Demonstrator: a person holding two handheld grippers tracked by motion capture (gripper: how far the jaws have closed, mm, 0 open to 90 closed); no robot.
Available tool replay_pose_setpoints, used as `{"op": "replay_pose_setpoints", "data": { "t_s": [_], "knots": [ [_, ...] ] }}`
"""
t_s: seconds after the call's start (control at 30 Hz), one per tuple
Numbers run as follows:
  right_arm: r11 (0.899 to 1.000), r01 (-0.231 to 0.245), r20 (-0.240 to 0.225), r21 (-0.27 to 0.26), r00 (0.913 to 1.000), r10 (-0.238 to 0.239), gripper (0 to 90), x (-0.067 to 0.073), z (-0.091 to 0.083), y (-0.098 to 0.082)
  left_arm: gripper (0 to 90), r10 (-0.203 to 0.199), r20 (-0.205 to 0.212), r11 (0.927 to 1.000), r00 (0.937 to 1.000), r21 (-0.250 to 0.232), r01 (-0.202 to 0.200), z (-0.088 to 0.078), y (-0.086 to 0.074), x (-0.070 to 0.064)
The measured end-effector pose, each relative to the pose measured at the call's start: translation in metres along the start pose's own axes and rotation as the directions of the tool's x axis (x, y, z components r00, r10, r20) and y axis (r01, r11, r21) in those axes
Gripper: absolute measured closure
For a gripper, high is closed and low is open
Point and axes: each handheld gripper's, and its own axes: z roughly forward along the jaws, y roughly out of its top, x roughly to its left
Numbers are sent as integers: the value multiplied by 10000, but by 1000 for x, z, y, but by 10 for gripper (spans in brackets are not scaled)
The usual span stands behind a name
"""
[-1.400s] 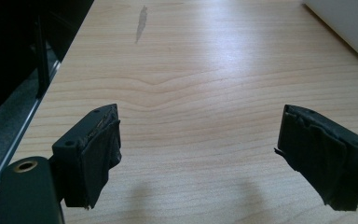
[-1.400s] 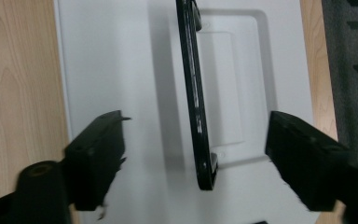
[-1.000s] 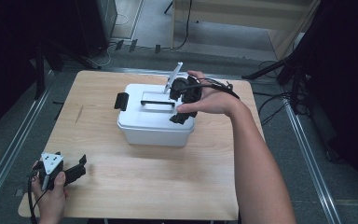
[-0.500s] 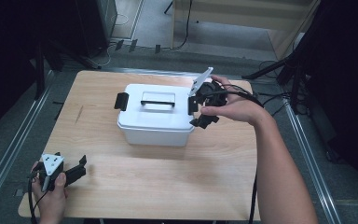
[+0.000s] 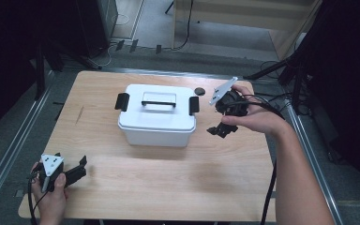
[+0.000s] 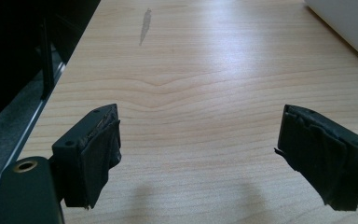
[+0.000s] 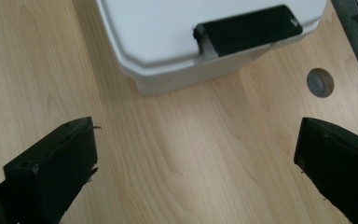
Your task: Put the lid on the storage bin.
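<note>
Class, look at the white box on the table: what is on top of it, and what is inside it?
A lid covers the white box, with a black handle in its middle and a black clasp at each end. The closed lid hides whatever is inside.

White lidded box (image 5: 157,119), rect., upright near table centre; lid is shut, black handle on top, black latch at each end.

We see bare desk (image 5: 168,183) before both tongs; only the white latched box (image 5: 157,124) blocks the middle.
</note>
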Motion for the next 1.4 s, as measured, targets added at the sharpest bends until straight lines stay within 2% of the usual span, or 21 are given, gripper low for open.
{"op": "replay_pose_setpoints", "data": {
  "t_s": [0.23, 0.4, 0.77, 1.03, 1.4],
  "knots": [
    [9999, -151, -78, -67, 9999, 151, 0, 1, 1, -25, 135, 37, -41, 10000, 10000, -4, -37, 0, 0, -1],
    [9995, -309, -65, 82, 9995, 309, 0, 3, 5, -45, 136, 212, 13, 9997, 9998, -118, -212, -1, 0, -2],
    [9976, -685, 30, 93, 9977, 684, 0, 9, 14, -78, 135, 193, 19, 9997, 9998, -144, -192, -1, -1, -2],
    [9965, -818, 128, -161, 9965, 820, 0, 18, 21, -97, 135, 217, 22, 9997, 9998, -138, -217, -1, -1, -2],
    [9953, -876, 309, -409, 9956, 889, 0, 37, 28, -122, 135, 180, 41, 9997, 9998, -169, -180, -2, -1, -2]
  ]
}}
